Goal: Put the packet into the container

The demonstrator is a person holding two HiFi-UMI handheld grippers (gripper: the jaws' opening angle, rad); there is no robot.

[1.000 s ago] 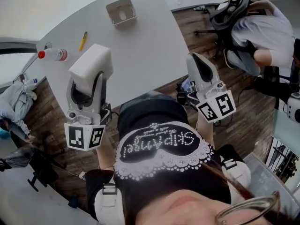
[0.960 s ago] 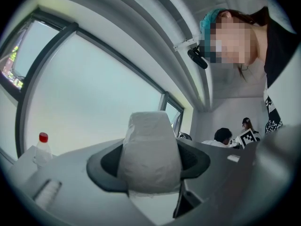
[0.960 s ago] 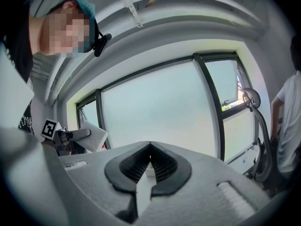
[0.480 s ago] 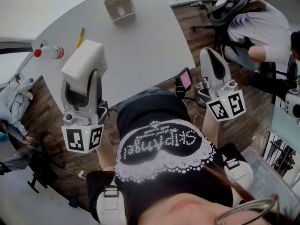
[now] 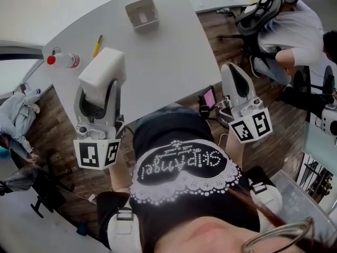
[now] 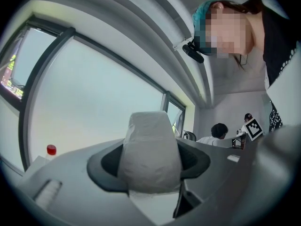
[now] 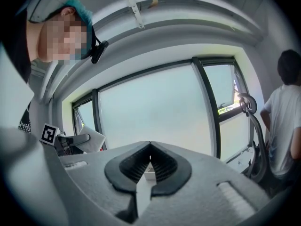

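Note:
A white, soft packet (image 5: 102, 67) is clamped between the jaws of my left gripper (image 5: 99, 88), which hovers over the near left part of the grey table (image 5: 168, 62). In the left gripper view the packet (image 6: 150, 147) fills the gap between the dark pads, and the left gripper (image 6: 150, 166) is shut on it. The container (image 5: 142, 13), a small open beige box, stands at the far side of the table, well beyond the packet. My right gripper (image 5: 233, 70) sits off the table's right edge. In the right gripper view my right gripper (image 7: 149, 145) has its jaw tips together and holds nothing.
A plastic bottle with a red cap (image 5: 63, 60) and a yellow pen (image 5: 98, 45) lie on the table's left part. A person on an office chair (image 5: 287, 30) sits at the far right. A small device with a pink screen (image 5: 209, 96) sits below the table edge.
The head view sways slightly. Both grippers keep their places, and the packet stays in the left gripper.

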